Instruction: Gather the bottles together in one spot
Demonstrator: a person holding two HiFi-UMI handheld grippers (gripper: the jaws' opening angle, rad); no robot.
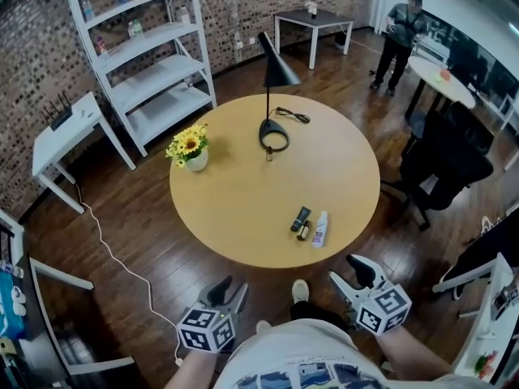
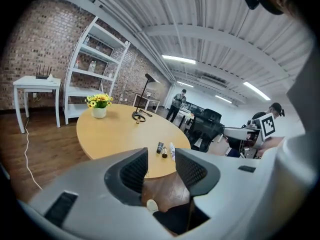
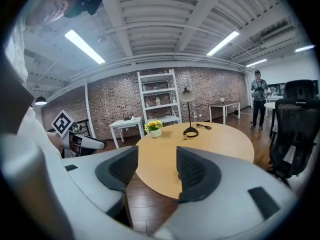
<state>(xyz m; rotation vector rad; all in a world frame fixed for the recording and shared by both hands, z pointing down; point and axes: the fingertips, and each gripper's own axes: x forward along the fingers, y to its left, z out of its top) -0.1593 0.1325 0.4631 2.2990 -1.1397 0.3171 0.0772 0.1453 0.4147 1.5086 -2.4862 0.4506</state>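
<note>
Both empty, jaws apart: left hand-held gripper [image 1: 233, 285], right hand-held gripper [image 1: 346, 270]

The right gripper [image 3: 156, 170] is held with its jaws apart, and nothing is seen between them. Past them a round table [image 3: 215, 146] is seen. Flowers [image 3: 153, 127], a lamp [image 3: 189, 111] and a small bottle [image 3: 184, 136] just beside the lamp's foot are set on it. A shelf [image 3: 159, 99] and a white desk [image 3: 125, 125] are seen by the brick wall. A person [image 3: 258, 104] is seen at the right, past a black chair [image 3: 295, 134]. The left gripper [image 3: 80, 141] is seen at the left.

No lettering can be read, even on the bottles [image 1: 320, 229].
</note>
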